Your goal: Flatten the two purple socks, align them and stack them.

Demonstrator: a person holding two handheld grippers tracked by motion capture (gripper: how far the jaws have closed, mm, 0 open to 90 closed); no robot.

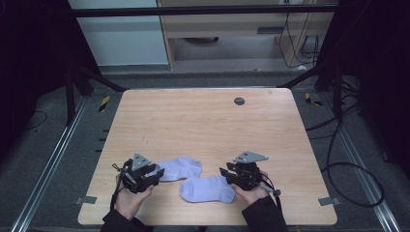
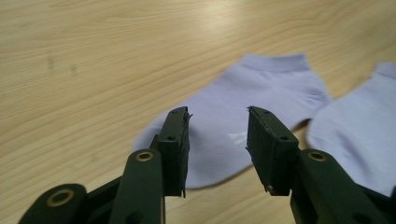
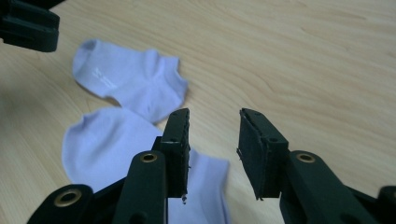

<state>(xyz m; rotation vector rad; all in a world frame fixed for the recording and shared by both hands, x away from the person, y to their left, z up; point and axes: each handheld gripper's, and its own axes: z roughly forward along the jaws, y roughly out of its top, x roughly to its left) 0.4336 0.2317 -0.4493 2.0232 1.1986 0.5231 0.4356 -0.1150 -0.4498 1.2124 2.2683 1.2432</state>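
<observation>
down at the near edge of the wooden table (image 1: 203, 116), the left gripper (image 1: 153, 175) and right gripper (image 1: 228, 175) both sit with jaws spread, nothing between them. between the two lie a pair of pale lilac socks – the nearer sock (image 1: 207, 189) just beside the right gripper, the farther sock (image 1: 180, 168) beside the left – barely touching each other.

Table (image 1: 203, 121) of pale wood with fine grain – smooth, slight sheen. Two ankle socks, far sock (image 2: 261, 116) and near sock (image 1: 207, 189), of soft lavender knit cloth, matt. Left gripper (image 2: 218, 140) and right gripper (image 3: 214, 144) of black matt plastic, brass-coloured metal rings at the joints – pads (image 2: 260, 140) looking rubbery, slightly rough.
</observation>
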